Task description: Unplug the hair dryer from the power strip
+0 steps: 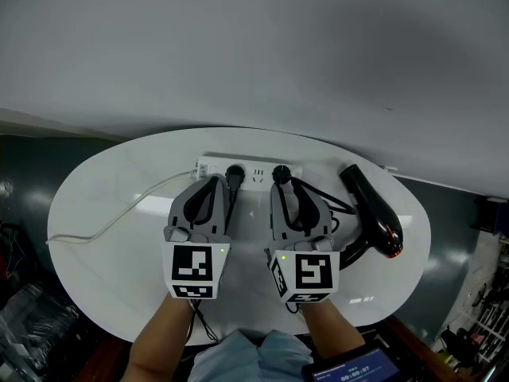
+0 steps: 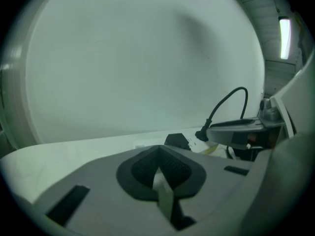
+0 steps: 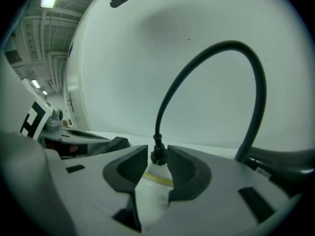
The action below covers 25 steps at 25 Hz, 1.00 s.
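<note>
The right gripper (image 3: 157, 157) has its jaws parted, and the hair dryer's black plug (image 3: 158, 154) stands upright between the two dark pads right at their tips, with a sliver of space on its left side, so the pads flank it without pinching it. Under the jaws lies the white power strip (image 1: 256, 173), on which the plug stands. From the top of the plug the black cord (image 3: 216, 48) rises ahead of this gripper, arches over and comes down past its right jaw. In the head view the black hair dryer (image 1: 372, 212) lies on the white oval table (image 1: 103, 277) just to the right of the right gripper, its barrel slanting away toward the wall. The left gripper (image 2: 158, 155) has its jaws brought together, the pads meeting at the tips with nothing between them. A second black plug (image 1: 235, 173) sits in the strip just ahead of its tips and slightly to their right. The two grippers lie side by side, near each other but apart, both pointing at the strip. The strip's white cable (image 1: 119, 213) runs off well to the left of the left gripper.
</note>
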{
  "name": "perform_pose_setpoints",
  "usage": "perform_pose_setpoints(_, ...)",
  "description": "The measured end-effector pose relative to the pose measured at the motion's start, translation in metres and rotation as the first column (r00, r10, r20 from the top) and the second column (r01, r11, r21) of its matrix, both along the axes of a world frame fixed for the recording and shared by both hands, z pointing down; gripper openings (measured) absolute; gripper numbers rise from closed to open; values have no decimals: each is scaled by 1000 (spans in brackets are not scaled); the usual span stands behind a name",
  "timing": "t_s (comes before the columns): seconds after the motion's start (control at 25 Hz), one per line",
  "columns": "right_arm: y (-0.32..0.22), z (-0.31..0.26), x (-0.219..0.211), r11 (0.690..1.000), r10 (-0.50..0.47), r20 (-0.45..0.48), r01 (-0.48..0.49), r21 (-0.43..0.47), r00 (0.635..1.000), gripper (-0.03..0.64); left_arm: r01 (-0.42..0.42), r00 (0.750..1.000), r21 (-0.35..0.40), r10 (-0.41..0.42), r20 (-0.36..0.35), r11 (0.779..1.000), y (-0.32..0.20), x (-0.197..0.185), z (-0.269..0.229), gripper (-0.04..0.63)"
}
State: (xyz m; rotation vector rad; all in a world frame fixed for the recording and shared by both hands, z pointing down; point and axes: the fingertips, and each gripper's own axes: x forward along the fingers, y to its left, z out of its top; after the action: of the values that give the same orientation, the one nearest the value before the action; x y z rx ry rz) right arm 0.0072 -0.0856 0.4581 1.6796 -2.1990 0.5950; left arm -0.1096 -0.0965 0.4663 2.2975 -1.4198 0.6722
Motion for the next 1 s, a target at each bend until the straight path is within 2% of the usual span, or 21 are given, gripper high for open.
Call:
perform_pose_setpoints(0.12,-2,2,-1,1000,6,-7,-6,-7,1000,131,-17,1000,6,17,23,1000,0,1,0,0)
perform_pose_setpoints(0.4,-3,3,-2,1000,15,-14,-15,-15,1000,138,-45,999,2,45,0,999,2,8,-1,0)
perform_pose_setpoints(0.76,-7,3,-2,1000,23,-9,-24,-13,1000,138,-41,999,-2,41,-26,999,1,8,0,0)
perform_pose_setpoints(1.0,-9,7,-4,999,25,-19,-25,-24,1000,144,-64,998,-3,64,-5,998,2,9,1,0)
